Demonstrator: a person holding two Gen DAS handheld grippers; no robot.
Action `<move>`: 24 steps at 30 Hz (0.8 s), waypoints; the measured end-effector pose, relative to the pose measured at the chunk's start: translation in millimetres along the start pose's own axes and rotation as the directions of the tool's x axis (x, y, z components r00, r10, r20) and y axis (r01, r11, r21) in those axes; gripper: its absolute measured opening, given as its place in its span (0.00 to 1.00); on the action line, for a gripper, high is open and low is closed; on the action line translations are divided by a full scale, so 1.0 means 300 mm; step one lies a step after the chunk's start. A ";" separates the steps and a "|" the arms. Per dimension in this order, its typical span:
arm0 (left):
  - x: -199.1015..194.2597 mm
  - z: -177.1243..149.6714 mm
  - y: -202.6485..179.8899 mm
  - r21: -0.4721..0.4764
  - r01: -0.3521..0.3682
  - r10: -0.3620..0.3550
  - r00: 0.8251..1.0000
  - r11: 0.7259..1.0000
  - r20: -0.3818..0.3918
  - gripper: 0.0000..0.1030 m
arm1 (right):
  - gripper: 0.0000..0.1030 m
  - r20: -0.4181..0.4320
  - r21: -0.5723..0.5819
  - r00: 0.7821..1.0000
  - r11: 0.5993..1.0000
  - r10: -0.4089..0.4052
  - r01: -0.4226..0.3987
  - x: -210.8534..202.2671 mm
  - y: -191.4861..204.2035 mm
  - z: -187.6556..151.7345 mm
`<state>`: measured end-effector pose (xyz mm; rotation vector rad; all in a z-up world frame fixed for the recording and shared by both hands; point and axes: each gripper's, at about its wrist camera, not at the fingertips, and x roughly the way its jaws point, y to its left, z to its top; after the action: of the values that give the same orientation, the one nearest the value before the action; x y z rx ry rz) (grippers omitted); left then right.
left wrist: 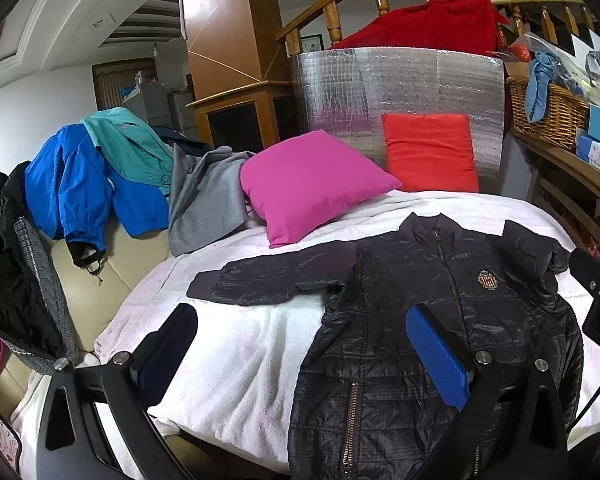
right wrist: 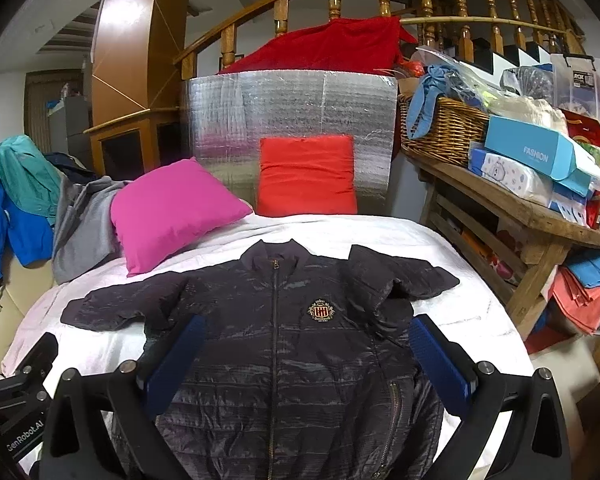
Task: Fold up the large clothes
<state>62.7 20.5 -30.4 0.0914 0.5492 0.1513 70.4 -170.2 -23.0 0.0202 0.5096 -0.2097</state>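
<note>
Black quilted jacket lies flat, front up, zipped, on the white blanket covering the bed. Collar points away from the cameras toward the pillows, hem toward the cameras; long axis runs near to far. Crest badge on the chest. One sleeve is stretched straight out sideways toward the sofa side; the other sleeve is bent back over the shoulder area, toward the wooden bench.

Hem is cut off by the bottom edge in both views and partly hidden behind the gripper frames. The bent sleeve's cuff is hard to make out.

Left gripper: fingers spread wide, nothing between them, hovering over the jacket's left edge and the blanket; contact unclear. Right gripper: also spread wide, empty, straddling the jacket's chest from above.

Beyond the collar: pink pillow, red pillow against a silver foil panel. Clothes pile on the sofa.
</note>
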 end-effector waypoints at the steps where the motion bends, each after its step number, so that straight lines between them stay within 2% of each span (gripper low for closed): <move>1: -0.001 0.000 0.003 -0.001 -0.001 0.001 1.000 1.000 0.002 1.00 | 1.00 -0.005 -0.001 1.000 1.000 0.002 -0.002 -0.001 0.001 0.000; 10: 0.031 0.026 -0.016 0.013 -0.006 0.006 1.000 1.000 0.005 1.00 | 1.00 -0.003 -0.002 1.000 1.000 0.000 0.000 0.010 -0.003 0.005; 13: 0.081 0.062 -0.031 0.012 0.010 -0.010 1.000 1.000 0.002 1.00 | 1.00 -0.019 -0.003 1.000 1.000 -0.010 0.010 0.048 -0.013 0.008; 16: 0.186 0.110 -0.062 0.003 0.024 -0.024 1.000 1.000 -0.012 1.00 | 1.00 -0.030 0.013 0.999 1.000 -0.016 0.016 0.112 -0.041 0.010; 19: 0.337 0.139 -0.111 -0.003 0.068 -0.068 0.994 0.998 -0.083 1.00 | 1.00 -0.052 0.059 0.999 0.998 -0.006 0.009 0.212 -0.113 0.018; 21: 0.462 0.137 -0.141 -0.032 0.117 -0.121 0.980 0.993 -0.158 1.00 | 1.00 -0.060 0.115 0.998 0.993 0.020 -0.013 0.303 -0.202 0.024; 24: 0.646 0.106 -0.181 -0.083 0.144 -0.160 0.953 0.986 -0.256 1.00 | 1.00 -0.099 0.212 0.995 0.977 0.011 0.010 0.470 -0.376 0.032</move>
<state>249.1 -1.9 -109.4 -0.0343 0.8131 0.0298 172.3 -308.6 -79.4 0.2407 0.5845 -0.2634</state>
